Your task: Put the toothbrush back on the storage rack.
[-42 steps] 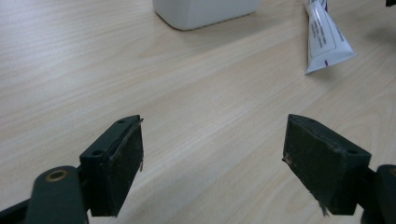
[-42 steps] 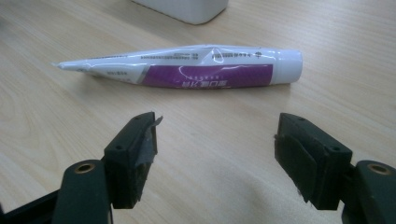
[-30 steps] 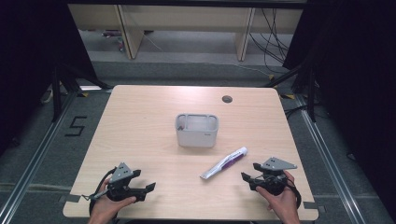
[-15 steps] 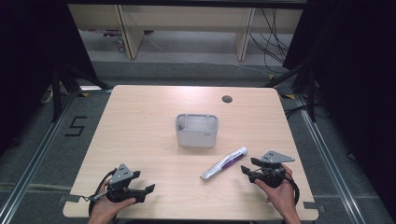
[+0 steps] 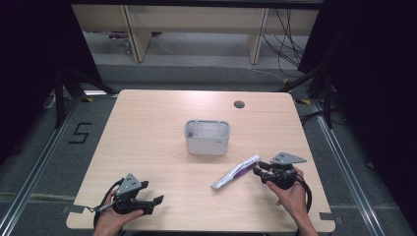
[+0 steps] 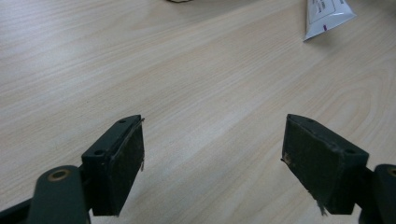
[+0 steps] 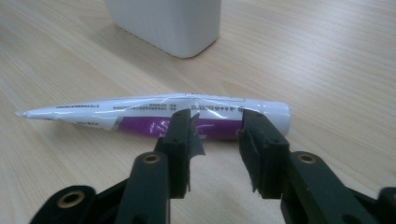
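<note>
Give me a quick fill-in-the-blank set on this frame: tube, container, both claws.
1. The tube lies flat on the ____ table.
2. The white container stands ____ the tube, nearer the table's middle.
3. The tube's tapered crimped end points toward the ____ claw.
4. The right claw has just been closing; its tips reach the tube's ____ band.

Missing words: wooden; beyond; left; purple

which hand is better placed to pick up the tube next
Right. The right gripper is already at the cap end of the tube, jaws closing in, while the left gripper sits open at the table's near left corner.
</note>
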Demonstrator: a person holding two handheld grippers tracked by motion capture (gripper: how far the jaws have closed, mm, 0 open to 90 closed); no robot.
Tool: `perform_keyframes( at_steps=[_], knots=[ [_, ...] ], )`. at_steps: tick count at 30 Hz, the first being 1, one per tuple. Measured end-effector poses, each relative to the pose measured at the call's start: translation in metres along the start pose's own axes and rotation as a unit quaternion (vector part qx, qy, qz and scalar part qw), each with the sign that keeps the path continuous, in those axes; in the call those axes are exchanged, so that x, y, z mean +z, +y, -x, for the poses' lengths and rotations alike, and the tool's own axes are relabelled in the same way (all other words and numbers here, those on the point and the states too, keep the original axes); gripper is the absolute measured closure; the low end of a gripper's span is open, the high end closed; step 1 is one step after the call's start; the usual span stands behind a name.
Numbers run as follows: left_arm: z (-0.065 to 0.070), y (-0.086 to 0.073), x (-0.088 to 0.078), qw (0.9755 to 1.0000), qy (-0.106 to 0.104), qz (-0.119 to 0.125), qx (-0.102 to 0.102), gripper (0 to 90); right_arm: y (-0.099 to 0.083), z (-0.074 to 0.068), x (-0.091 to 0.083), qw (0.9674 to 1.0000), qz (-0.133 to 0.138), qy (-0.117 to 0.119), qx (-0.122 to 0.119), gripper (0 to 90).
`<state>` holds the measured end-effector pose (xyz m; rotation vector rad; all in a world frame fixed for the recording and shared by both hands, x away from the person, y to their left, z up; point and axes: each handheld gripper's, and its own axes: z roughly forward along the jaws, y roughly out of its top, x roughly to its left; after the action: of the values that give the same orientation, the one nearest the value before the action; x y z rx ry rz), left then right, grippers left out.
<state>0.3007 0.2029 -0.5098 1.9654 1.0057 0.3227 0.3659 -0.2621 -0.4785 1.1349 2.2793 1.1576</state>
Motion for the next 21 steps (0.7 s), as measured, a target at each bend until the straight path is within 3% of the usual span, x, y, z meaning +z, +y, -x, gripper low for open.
perform_keyframes(
  at_steps=[1, 2, 3, 4, 5, 6, 7, 8, 9, 12, 14, 15, 16, 18, 21],
  knots=[
    [0.0, 0.0, 0.0, 1.0, -0.001, 0.0, 0.002, 20.5, 0.001, -0.002, 0.0, 0.9998, -0.005, 0.001, 0.019, 69.5],
    [0.0, 0.0, 0.0, 1.0, -0.001, 0.0, 0.002, 20.5, 0.002, 0.001, 0.001, 1.0, 0.005, -0.004, -0.003, 71.5],
    [-0.002, 0.001, -0.001, 0.9999, 0.0, -0.011, 0.013, 20.6, 0.003, -0.001, 0.001, 0.9999, -0.001, 0.004, 0.015, 73.3],
    [-0.002, 0.001, -0.001, 0.9998, -0.001, -0.013, 0.014, 20.6, 0.004, 0.002, 0.002, 0.9999, 0.009, -0.004, -0.004, 74.6],
    [-0.002, 0.001, 0.0, 0.9999, -0.001, -0.011, 0.012, 20.7, 0.004, -0.001, 0.002, 0.9998, 0.006, 0.0, 0.017, 76.1],
    [-0.002, 0.001, 0.0, 0.9999, 0.0, -0.011, 0.013, 20.7, 0.006, 0.003, 0.003, 0.9999, 0.009, -0.002, -0.006, 77.4],
    [-0.001, 0.001, 0.001, 0.9999, 0.001, -0.01, 0.01, 20.7, 0.006, 0.001, 0.004, 0.9999, 0.005, 0.005, 0.01, 78.5],
    [0.0, 0.001, 0.001, 0.9999, -0.001, -0.007, 0.007, 20.7, 0.007, 0.004, 0.004, 0.9999, 0.01, -0.002, -0.007, 79.8],
    [0.0, 0.0, 0.002, 1.0, -0.001, -0.003, 0.002, 20.8, 0.007, 0.002, 0.005, 0.9999, 0.005, 0.006, 0.009, 80.6],
    [0.0, 0.0, 0.002, 1.0, -0.002, -0.003, 0.003, 20.9, 0.01, 0.004, 0.007, 1.0, 0.007, 0.0, -0.006, 83.1],
    [0.001, 0.001, 0.003, 1.0, -0.003, -0.001, -0.001, 20.9, 0.011, 0.005, 0.009, 1.0, 0.007, 0.001, 0.002, 84.2],
    [0.0, 0.0, 0.003, 1.0, -0.004, -0.002, 0.0, 20.9, 0.012, 0.007, 0.01, 0.9999, 0.008, 0.0, -0.009, 84.9],
    [0.001, 0.0, 0.004, 1.0, -0.004, 0.0, -0.005, 20.9, 0.012, 0.006, 0.011, 1.0, 0.004, 0.001, 0.0, 85.6],
    [0.002, 0.0, 0.004, 1.0, -0.004, -0.001, -0.005, 21.0, 0.013, 0.009, 0.015, 1.0, 0.002, 0.005, -0.007, 86.7],
    [0.002, 0.0, 0.004, 1.0, -0.005, -0.003, -0.006, 21.0, 0.017, 0.011, 0.016, 0.9999, 0.008, -0.009, -0.012, 87.4]
  ],
)
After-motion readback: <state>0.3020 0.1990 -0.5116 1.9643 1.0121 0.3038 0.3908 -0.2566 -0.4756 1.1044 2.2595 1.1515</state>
